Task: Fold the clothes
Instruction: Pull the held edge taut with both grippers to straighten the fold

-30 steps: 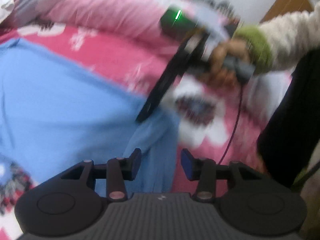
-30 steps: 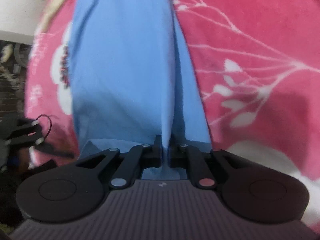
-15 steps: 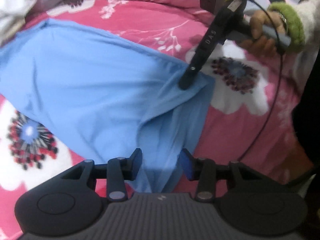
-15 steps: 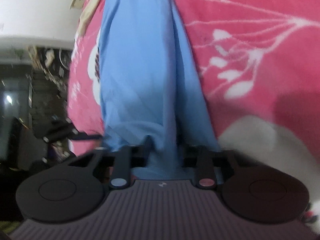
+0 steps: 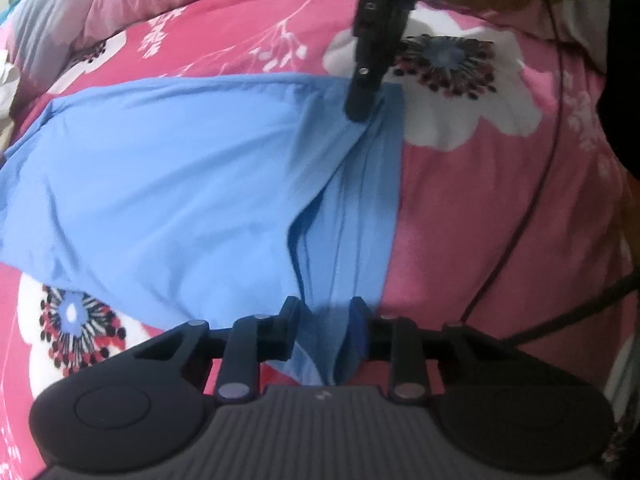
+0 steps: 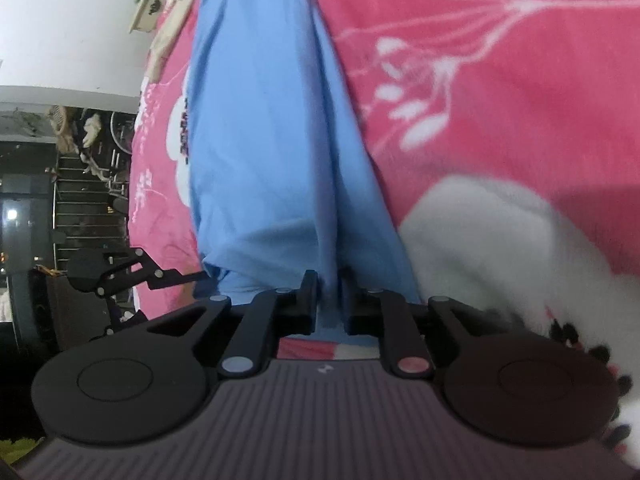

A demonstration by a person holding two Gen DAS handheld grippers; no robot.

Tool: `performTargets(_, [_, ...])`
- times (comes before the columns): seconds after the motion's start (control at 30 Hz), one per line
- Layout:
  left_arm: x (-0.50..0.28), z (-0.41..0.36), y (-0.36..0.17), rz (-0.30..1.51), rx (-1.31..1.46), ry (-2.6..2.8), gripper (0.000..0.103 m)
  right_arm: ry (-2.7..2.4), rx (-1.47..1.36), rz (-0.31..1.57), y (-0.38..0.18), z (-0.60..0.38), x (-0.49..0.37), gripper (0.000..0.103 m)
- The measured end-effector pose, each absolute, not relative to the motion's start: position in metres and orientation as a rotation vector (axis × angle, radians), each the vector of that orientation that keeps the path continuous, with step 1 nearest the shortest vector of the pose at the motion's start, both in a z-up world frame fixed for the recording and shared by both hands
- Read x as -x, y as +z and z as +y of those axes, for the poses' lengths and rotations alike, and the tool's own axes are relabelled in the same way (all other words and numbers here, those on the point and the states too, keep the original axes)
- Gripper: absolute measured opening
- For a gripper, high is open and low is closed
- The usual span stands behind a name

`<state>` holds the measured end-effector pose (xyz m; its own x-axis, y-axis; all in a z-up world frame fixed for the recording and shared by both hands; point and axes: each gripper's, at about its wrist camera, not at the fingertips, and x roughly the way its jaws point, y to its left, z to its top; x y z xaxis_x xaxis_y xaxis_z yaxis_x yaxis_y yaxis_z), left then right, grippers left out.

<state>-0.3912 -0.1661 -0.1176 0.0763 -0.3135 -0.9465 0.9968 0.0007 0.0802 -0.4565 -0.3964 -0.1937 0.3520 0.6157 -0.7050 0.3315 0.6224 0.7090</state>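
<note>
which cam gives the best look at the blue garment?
Left wrist. It shows the blue garment spread across the floral bedspread, with its folds and both held spots in frame. The right wrist view shows only a narrow foreshortened strip of it running away from the right gripper.

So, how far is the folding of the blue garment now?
Early stage. Done: the blue garment lies spread on the floral bedspread. In hand: the left gripper jaws are closing around its near edge; the right gripper jaws are opening with the far edge between them. Left: no neat fold shows yet, so all the folding.
</note>
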Motion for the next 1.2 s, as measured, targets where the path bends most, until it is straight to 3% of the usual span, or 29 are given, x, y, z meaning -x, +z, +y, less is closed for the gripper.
performTargets(0.1, [0.39, -0.161, -0.116, 0.894, -1.009, -1.305, 0.008, 0.213, -0.851, 1.228, -0.181, -0.394, 0.458, 0.004])
performTargets(0.2, [0.391, -0.158, -0.119, 0.895, -1.024, -1.314, 0.009, 0.195, -0.799, 1.206, -0.165, -0.401, 0.458, 0.003])
performTargets(0.43, [0.408, -0.159, -0.125, 0.853, -1.075, -1.321, 0.022, 0.192, -0.881, 1.199, -0.158, -0.4, 0.454, 0.003])
performTargets(0.5, [0.411, -0.158, -0.127, 0.848, -1.076, -1.323, 0.019, 0.206, -0.937, 1.172, -0.152, -0.401, 0.454, 0.003])
performTargets(0.6, [0.41, -0.157, -0.126, 0.864, -1.057, -1.329, 0.006, 0.198, -0.889, 1.184, -0.149, -0.402, 0.455, 0.003])
performTargets(0.67, [0.411, -0.151, -0.117, 0.891, -1.012, -1.436, 0.005, 0.165, -0.876, 1.218, -0.158, -0.401, 0.455, 0.003])
performTargets(0.8, [0.417, -0.144, -0.11, 0.863, -1.006, -1.45, 0.019, 0.127, -0.888, 1.242, -0.172, -0.404, 0.456, 0.003])
performTargets(0.9, [0.404, -0.142, -0.11, 0.86, -0.966, -1.335, 0.019, 0.126, -0.898, 1.234, -0.171, -0.405, 0.453, 0.003])
performTargets(1.0, [0.395, -0.141, -0.113, 0.872, -0.937, -1.278, 0.03, 0.131, -0.891, 1.231, -0.168, -0.403, 0.45, 0.003])
performTargets(1.1, [0.398, -0.144, -0.121, 0.856, -0.958, -1.287, 0.031, 0.13, -0.894, 1.232, -0.166, -0.402, 0.448, 0.003])
performTargets(1.2, [0.406, -0.147, -0.127, 0.819, -0.975, -1.32, 0.003, 0.124, -0.902, 1.238, -0.169, -0.407, 0.451, 0.003])
